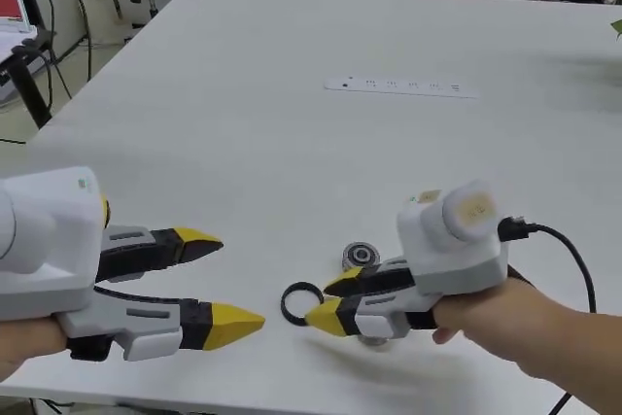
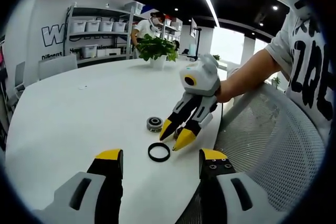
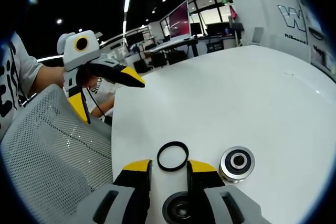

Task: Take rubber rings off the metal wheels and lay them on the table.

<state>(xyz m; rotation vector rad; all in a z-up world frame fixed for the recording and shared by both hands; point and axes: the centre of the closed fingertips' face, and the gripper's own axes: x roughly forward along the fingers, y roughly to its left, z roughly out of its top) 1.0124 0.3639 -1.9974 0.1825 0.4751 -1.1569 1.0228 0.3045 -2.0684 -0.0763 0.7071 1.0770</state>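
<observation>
The rubber ring point(image 1: 284, 304) is lying flat on the white table point(image 1: 292, 143) in the lower middle of the head view, free of any wheel. It is sitting just in front of the right gripper point(image 1: 329, 300), whose fingers are standing narrowly parted and gripping nothing. A bare metal wheel point(image 1: 361, 256) is sitting just above that gripper in the frame, apart from the ring. The left gripper point(image 1: 218, 279) is hovering at lower left, its fingers spread wide and empty. A power strip point(image 1: 400, 86) is lying well apart, toward the top.

In the left gripper view, the ring is resting at lower centre, just beyond the gap between the wide yellow tips. The wheel is sitting above it, and the right gripper is reaching in from the right.

In the right gripper view, the ring is lying just past the tips, with the bare wheel to its right. A second wheel point(image 3: 178, 209) is showing at the bottom edge between the fingers. Its dark rim is probably a ring still on it; whether the fingers are touching it I cannot tell.

The rings are looking thin, light and stretchy, and are likely clinging tightly. The wheel is looking hard and heavier, so it is calling for a steady hold across its rim while one tip hooks under the band's edge.
</observation>
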